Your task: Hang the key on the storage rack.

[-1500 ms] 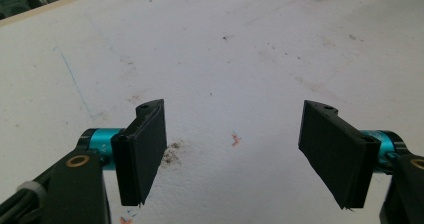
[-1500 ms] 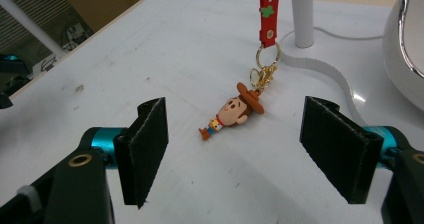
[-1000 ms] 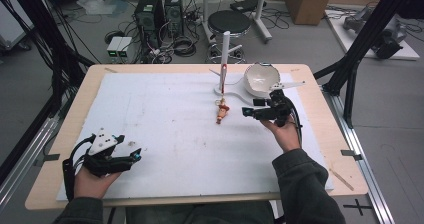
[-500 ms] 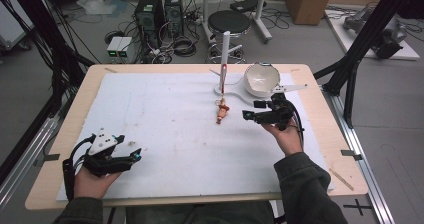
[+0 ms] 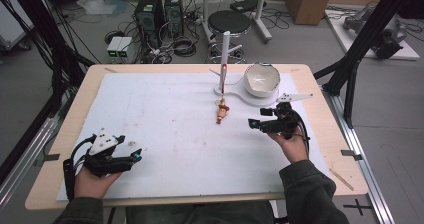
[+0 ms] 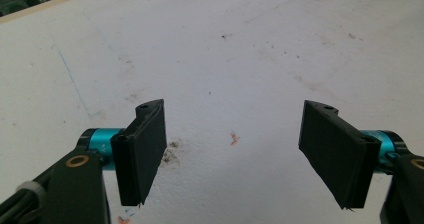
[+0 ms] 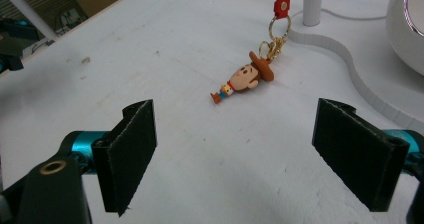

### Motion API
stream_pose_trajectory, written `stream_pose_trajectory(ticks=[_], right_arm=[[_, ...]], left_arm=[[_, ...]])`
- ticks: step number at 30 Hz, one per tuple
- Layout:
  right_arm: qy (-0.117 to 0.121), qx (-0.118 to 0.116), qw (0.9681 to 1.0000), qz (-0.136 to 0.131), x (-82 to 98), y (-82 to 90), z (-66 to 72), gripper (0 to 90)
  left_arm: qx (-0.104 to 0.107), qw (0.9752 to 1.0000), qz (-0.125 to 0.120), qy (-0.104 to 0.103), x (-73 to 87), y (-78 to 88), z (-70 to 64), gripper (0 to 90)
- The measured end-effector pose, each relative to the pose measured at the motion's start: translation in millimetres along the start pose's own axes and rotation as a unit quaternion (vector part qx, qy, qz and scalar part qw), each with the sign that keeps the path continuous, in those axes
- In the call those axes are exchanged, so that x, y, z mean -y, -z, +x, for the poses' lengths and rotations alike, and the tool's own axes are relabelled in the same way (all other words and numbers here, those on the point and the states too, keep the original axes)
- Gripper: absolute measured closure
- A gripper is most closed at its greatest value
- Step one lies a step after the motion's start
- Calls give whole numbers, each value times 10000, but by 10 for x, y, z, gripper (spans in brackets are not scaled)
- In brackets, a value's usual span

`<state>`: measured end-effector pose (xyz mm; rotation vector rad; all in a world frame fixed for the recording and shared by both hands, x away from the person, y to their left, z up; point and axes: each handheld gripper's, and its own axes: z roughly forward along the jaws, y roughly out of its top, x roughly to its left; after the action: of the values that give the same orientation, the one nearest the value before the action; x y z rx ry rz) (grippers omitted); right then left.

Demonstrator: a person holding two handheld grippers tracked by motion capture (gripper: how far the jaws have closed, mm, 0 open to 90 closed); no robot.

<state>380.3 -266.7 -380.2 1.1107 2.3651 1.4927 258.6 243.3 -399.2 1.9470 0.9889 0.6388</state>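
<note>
Since a second ago the right gripper (image 5: 256, 123) has slid left toward the small cowboy-figure keychain with a brown hat (image 7: 246, 77), jaws just opening wider, nothing between them. It lies on the white mat (image 5: 165, 119) ahead. The left gripper (image 5: 135, 157) rests open, unmoved.

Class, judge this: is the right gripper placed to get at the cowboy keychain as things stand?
Probably yes: the right gripper faces the cowboy keychain with jaws open, and bare white mat lies between them.
</note>
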Motion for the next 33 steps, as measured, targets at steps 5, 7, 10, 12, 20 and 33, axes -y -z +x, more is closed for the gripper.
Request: stream_pose_trajectory(ticks=[5,7,10,12,20,33], right_arm=[[28,46,10000,21,72,30,7,162],[74,66,9999,21,97,44,12,162],[85,91,9999,43,130,61,29,154],[119,105,9999,39,151,69,30,149],[199,171,9997,26,237,120,57,135],[203,283,9994,0,388,231,63,125]], left_arm=[[1,10000,11,0,1,1,2,273],[0,10000,1,3,0,1,2,273],[5,10000,8,-1,1,-1,3,272],[4,10000,10,4,3,-3,2,273],[46,10000,36,37,16,-11,6,271],[83,9999,69,76,49,-4,20,271]])
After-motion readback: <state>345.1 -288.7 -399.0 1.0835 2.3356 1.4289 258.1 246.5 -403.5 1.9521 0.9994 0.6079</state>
